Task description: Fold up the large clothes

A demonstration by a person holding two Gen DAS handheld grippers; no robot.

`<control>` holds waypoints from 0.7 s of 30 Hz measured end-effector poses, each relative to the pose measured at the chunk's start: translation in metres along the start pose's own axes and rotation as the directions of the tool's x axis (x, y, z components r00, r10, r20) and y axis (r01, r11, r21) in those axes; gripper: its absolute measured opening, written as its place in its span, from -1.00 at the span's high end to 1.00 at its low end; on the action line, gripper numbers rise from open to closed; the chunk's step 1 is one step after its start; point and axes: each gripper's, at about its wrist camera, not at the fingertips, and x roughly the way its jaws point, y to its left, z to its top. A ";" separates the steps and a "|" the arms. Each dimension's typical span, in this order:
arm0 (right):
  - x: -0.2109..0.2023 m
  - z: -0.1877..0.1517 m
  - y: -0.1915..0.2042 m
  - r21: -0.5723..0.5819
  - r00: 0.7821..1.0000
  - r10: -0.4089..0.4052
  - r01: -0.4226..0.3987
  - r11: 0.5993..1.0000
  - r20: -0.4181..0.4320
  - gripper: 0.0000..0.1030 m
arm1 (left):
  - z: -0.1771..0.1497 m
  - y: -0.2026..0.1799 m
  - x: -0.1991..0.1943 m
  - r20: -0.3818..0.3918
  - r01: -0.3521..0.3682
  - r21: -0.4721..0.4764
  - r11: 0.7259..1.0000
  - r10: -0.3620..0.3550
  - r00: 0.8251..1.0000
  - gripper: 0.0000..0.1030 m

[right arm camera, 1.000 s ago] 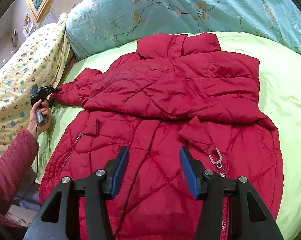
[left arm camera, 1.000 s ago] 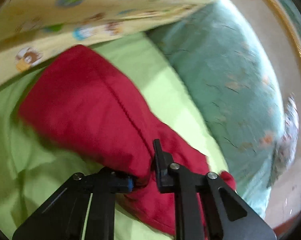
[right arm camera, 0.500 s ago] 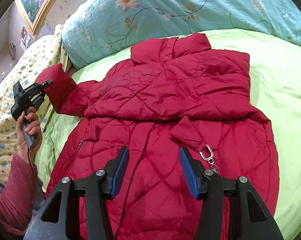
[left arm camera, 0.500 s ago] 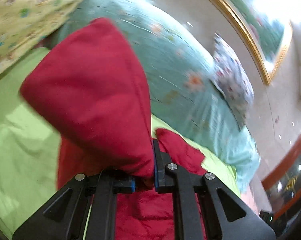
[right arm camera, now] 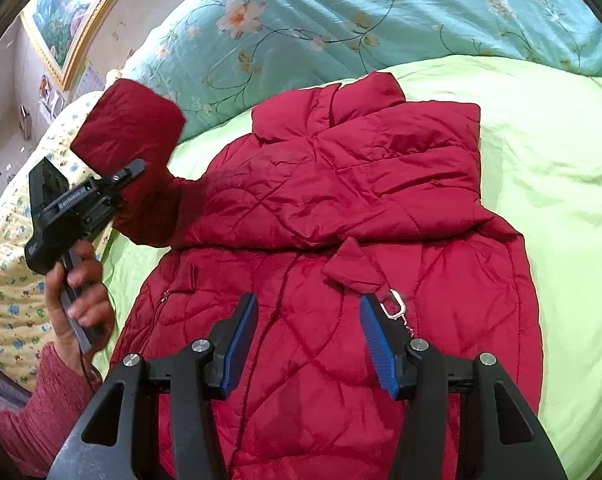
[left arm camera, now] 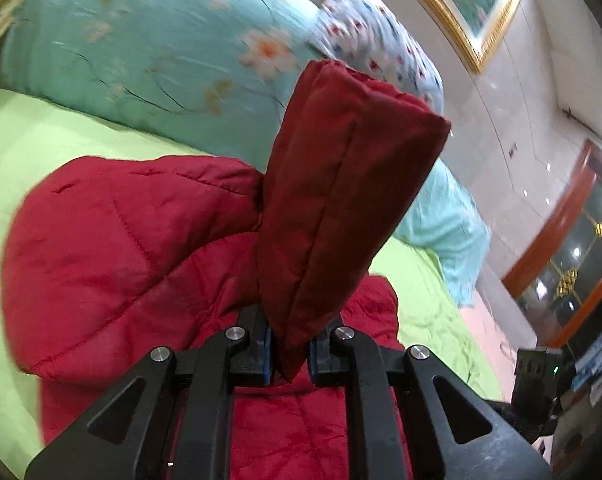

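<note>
Left tongs (left arm camera: 289, 354) clamp the red puffer jacket's (right arm camera: 341, 240) sleeve (left arm camera: 341, 200), raised at ten o'clock; right tongs (right arm camera: 309, 344) hover open above the jacket.

Bed w/ lime-green sheet (right arm camera: 561, 168), red quilted jacket (right arm camera: 341, 208) spread flat, teal floral duvet (right arm camera: 341, 12) behind

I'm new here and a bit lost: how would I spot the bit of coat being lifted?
Find the green bed with the red coat spread on it. At its edge one sleeve stands up, pinched in the left tool, the only part off the bed.
</note>
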 end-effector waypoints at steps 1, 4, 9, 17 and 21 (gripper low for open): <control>0.000 0.000 -0.001 0.005 1.000 0.001 -0.001 1.000 -0.001 -0.07 | -0.003 -0.007 0.009 -0.016 -0.001 0.008 1.000 0.001 1.000 0.81; 0.001 0.003 -0.007 0.019 1.000 0.001 -0.001 1.000 0.003 -0.07 | -0.014 -0.020 0.032 -0.061 0.004 0.027 1.000 -0.002 0.998 0.81; 0.000 0.007 -0.021 0.052 1.000 0.010 -0.010 0.999 0.011 -0.07 | -0.030 -0.035 0.059 -0.127 0.005 0.063 0.998 0.003 0.992 0.81; 0.006 0.018 -0.041 0.118 0.999 0.042 -0.043 0.992 0.013 -0.09 | -0.044 -0.053 0.093 -0.201 0.004 0.103 0.995 0.017 0.979 0.81; 0.008 0.032 -0.054 0.184 0.995 0.092 -0.097 0.978 0.034 -0.19 | -0.059 -0.063 0.112 -0.240 -0.027 0.164 0.986 0.067 0.968 0.81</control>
